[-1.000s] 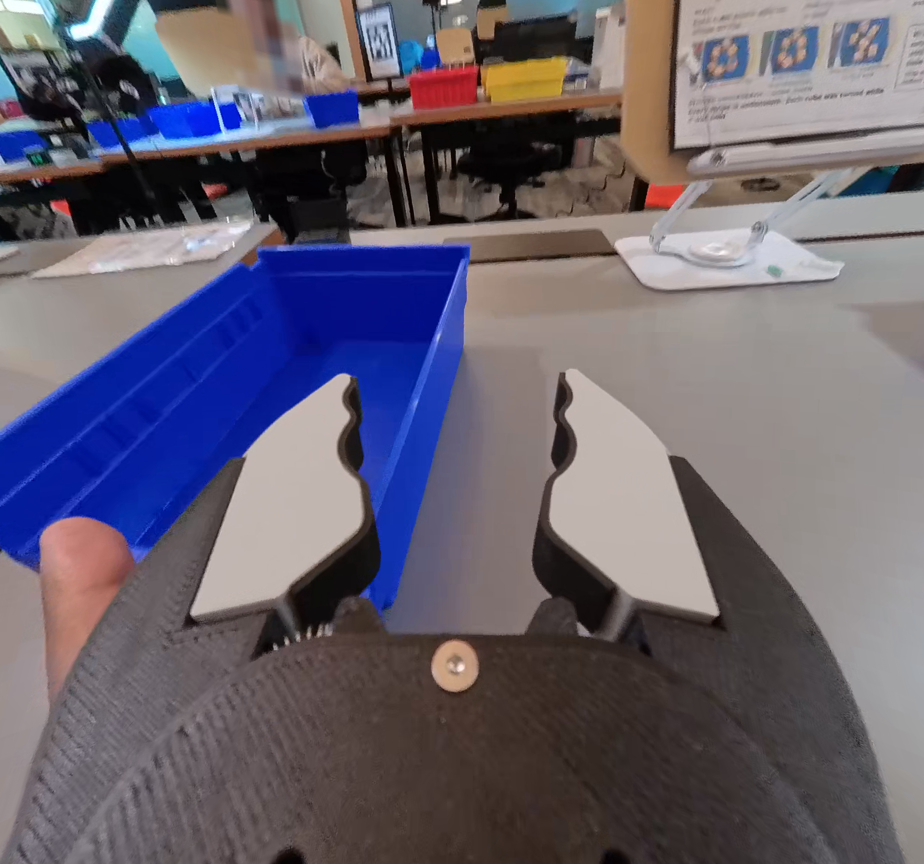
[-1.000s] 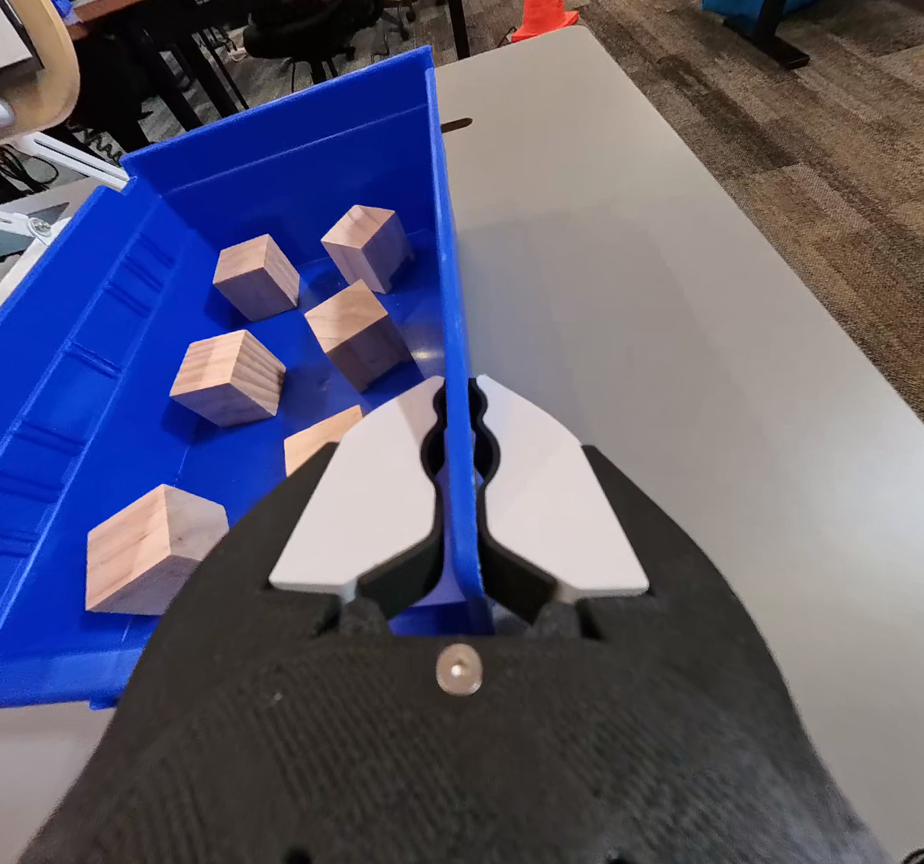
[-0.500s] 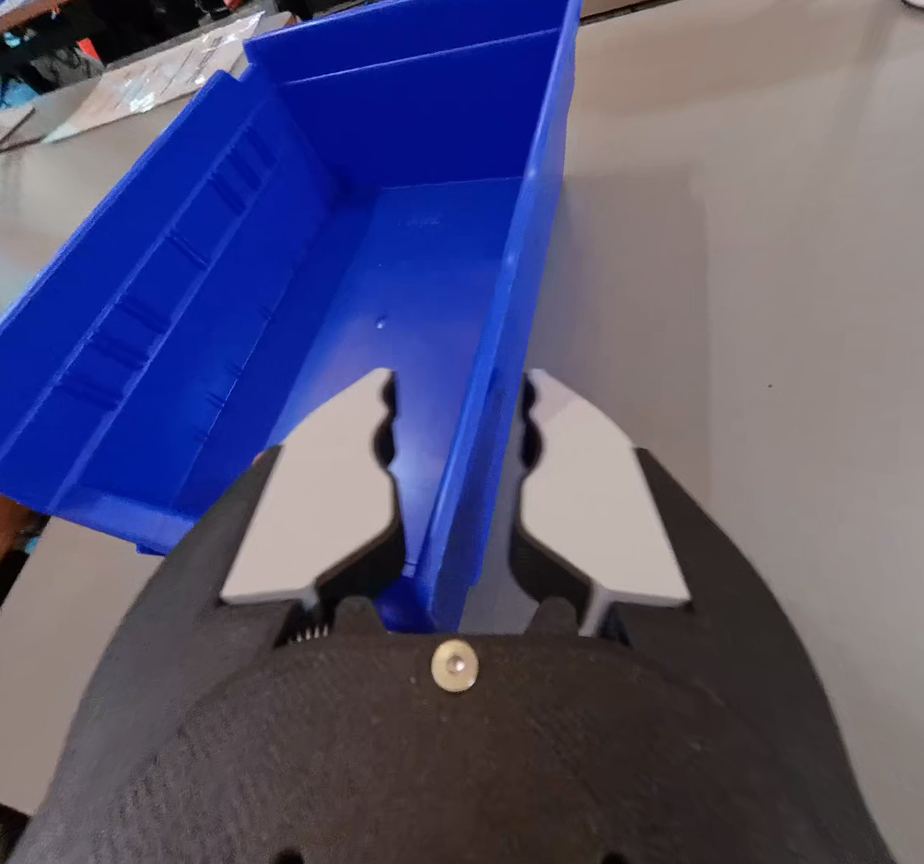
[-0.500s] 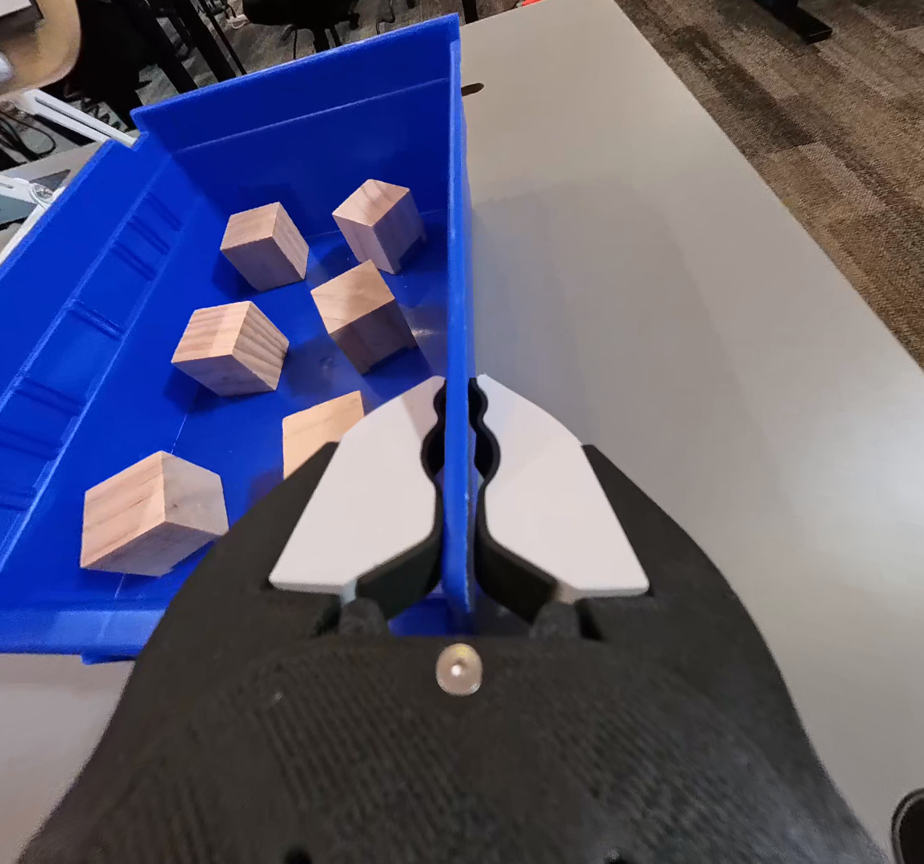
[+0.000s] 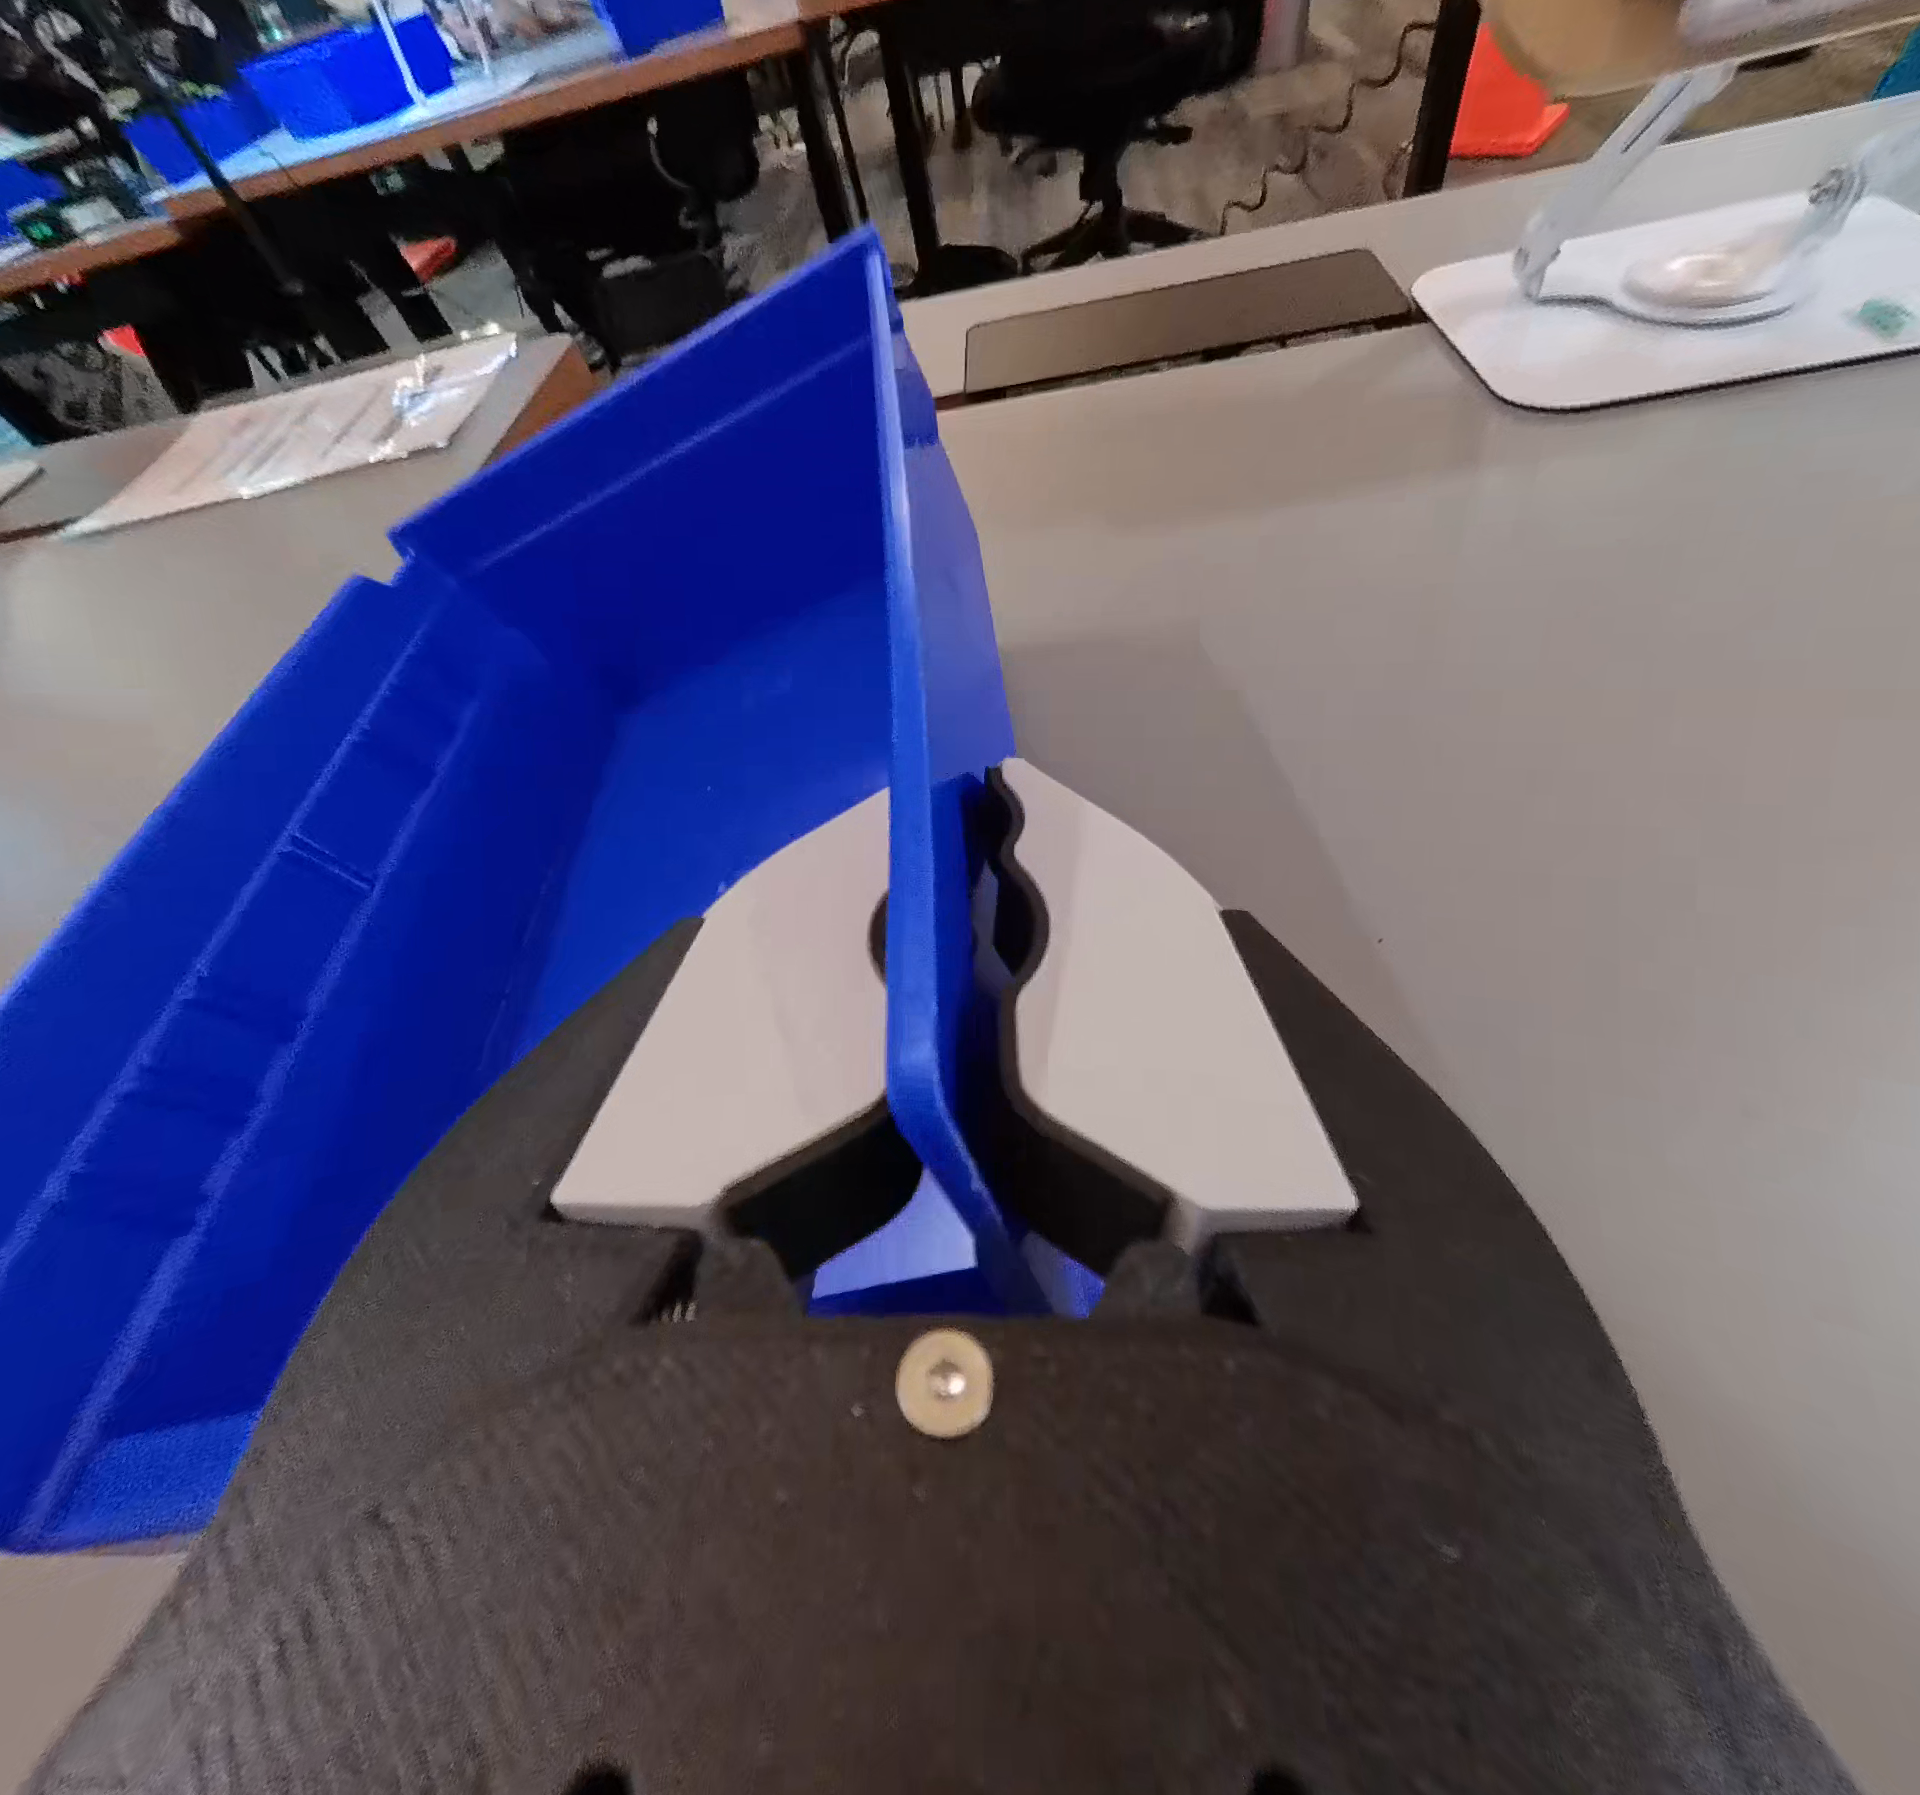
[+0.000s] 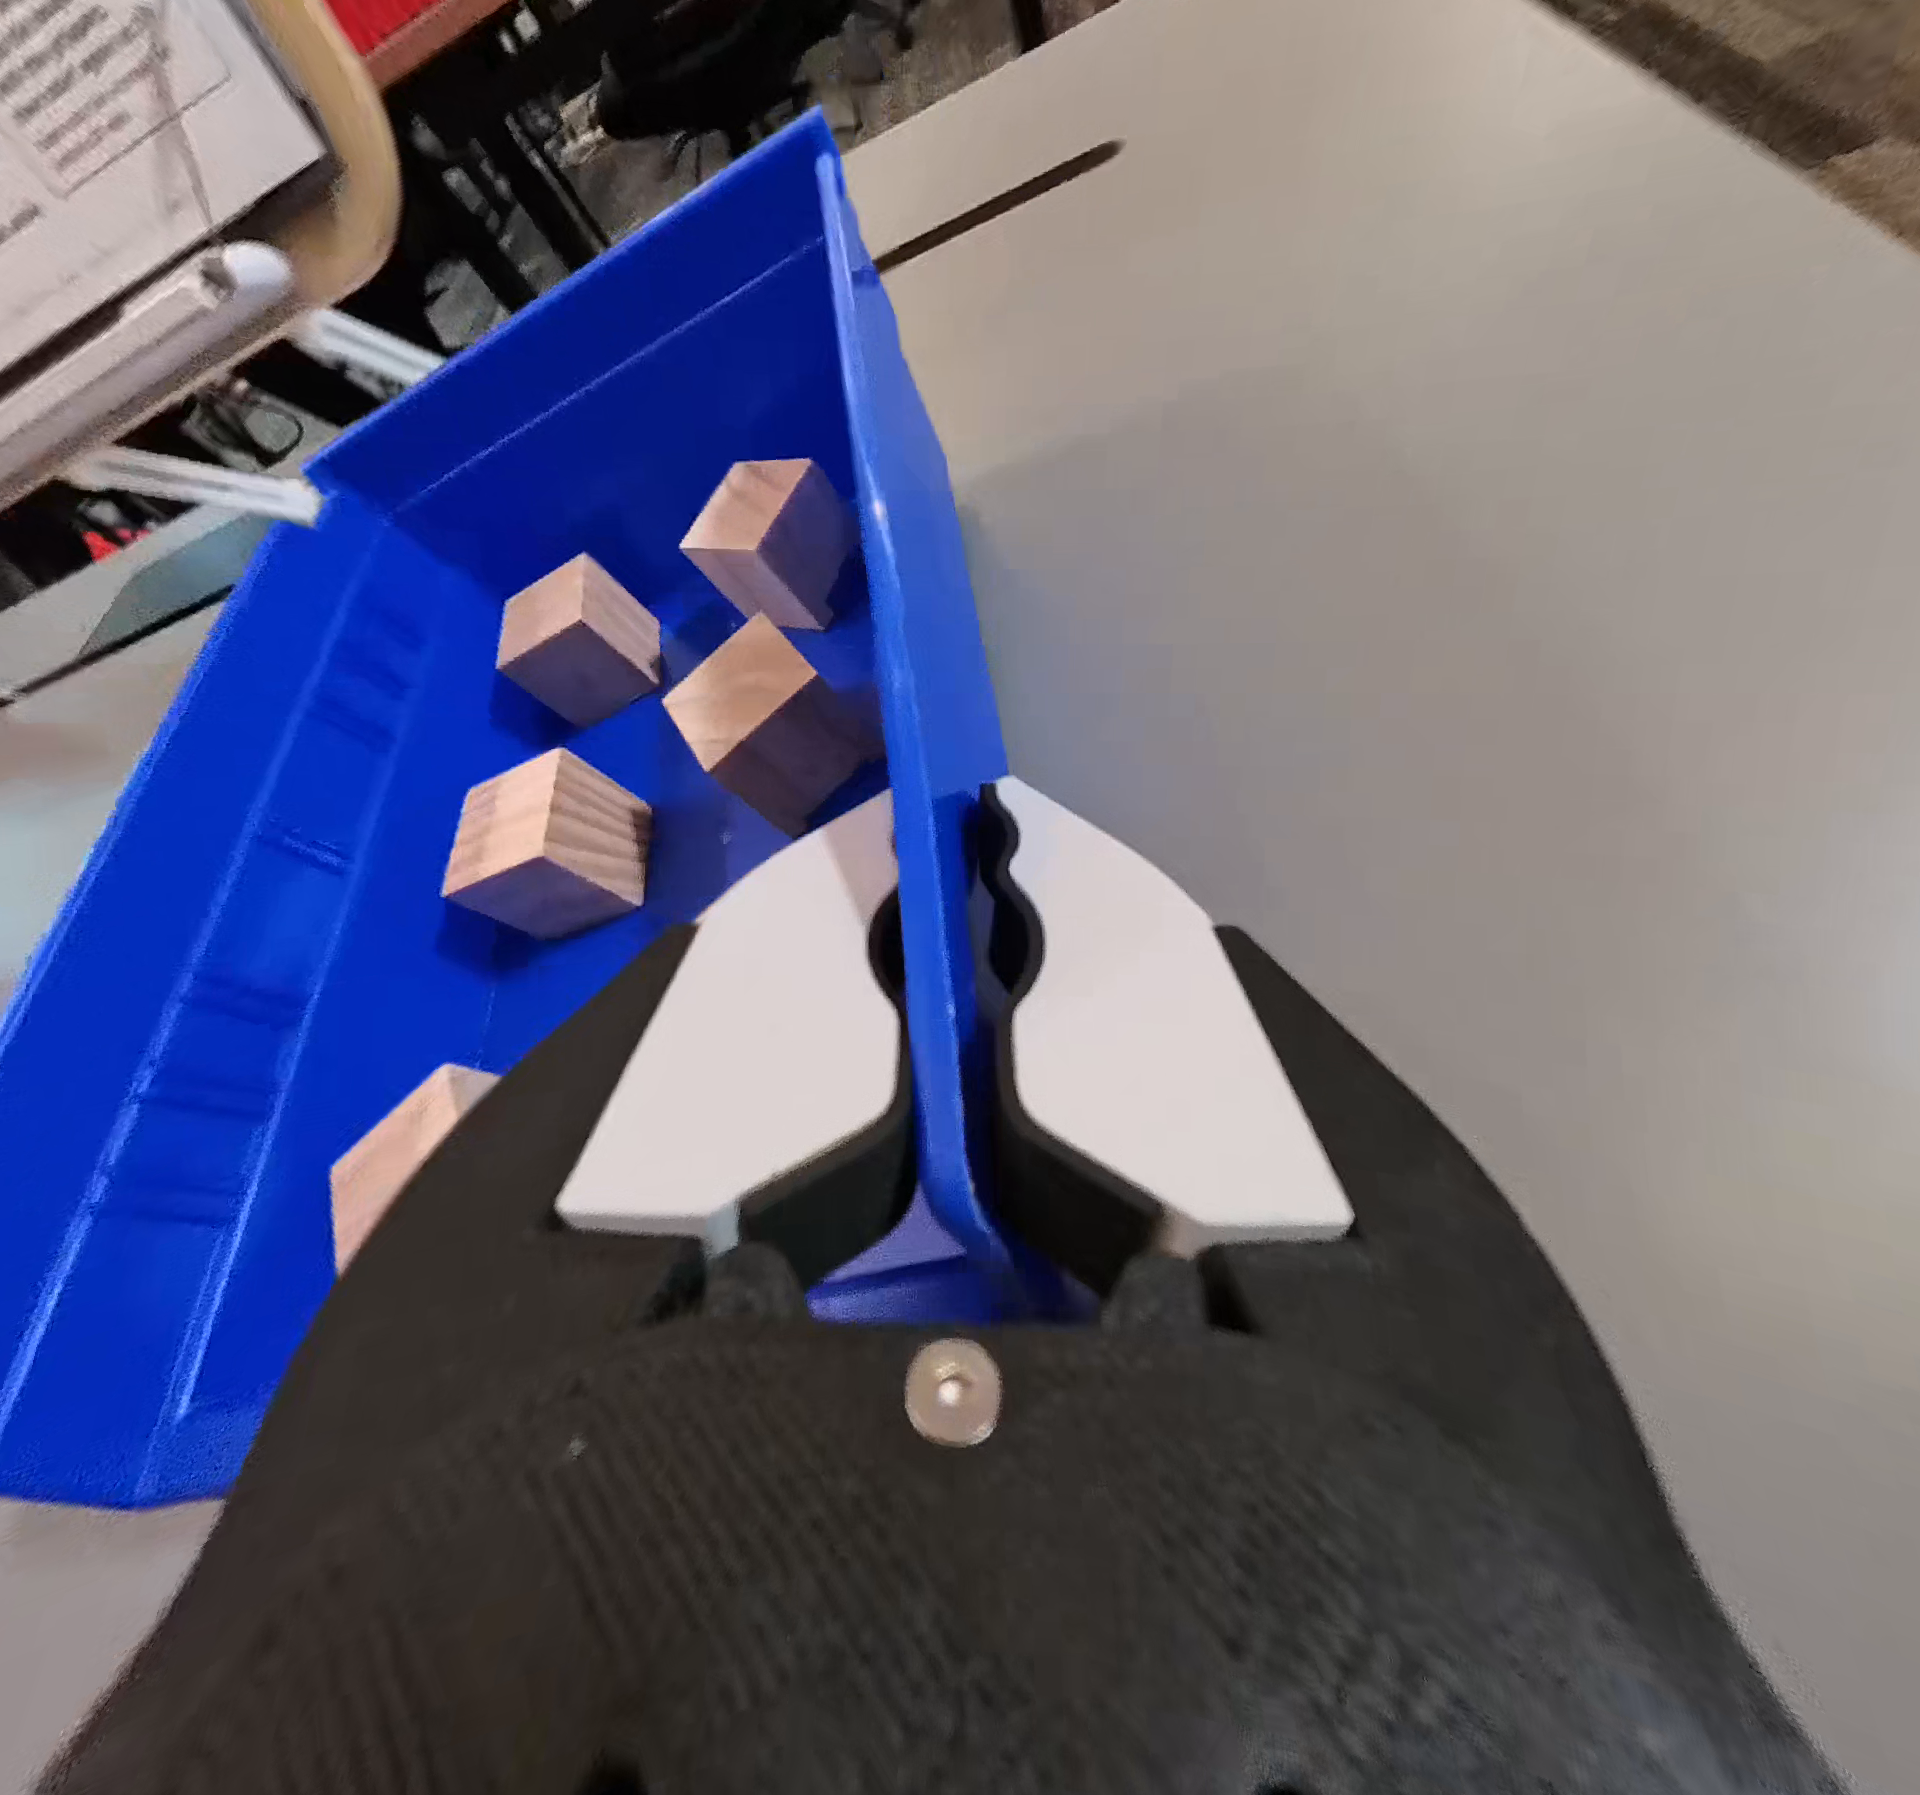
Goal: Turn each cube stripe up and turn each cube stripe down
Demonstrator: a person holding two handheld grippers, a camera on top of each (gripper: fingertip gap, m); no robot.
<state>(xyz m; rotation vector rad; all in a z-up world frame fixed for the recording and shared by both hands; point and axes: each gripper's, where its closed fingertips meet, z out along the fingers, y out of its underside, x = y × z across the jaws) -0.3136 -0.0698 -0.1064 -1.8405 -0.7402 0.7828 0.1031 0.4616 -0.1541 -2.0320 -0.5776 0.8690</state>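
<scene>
My left gripper (image 5: 940,800) is shut on the right wall of an empty blue bin (image 5: 665,540), one finger inside and one outside. My right gripper (image 6: 940,800) is shut the same way on the right wall of a second blue bin (image 6: 260,810). This bin holds several wooden cubes: one at the back by the held wall (image 6: 769,540), one left of it (image 6: 577,639), one against the held wall (image 6: 764,711), one with a striped grain face (image 6: 545,841), and one half hidden behind my gripper body (image 6: 400,1153).
Both bins rest on a grey table (image 5: 1455,706). A white stand base (image 5: 1683,332) sits at the back right. A board with a printed sheet (image 6: 125,83) stands left of the cube bin. The table's right edge borders carpet floor (image 6: 1662,0).
My left gripper moved from beside the empty bin onto its right wall and shut on it. My right gripper kept its hold; its view tipped up and the cubes sit closer to the held wall.
</scene>
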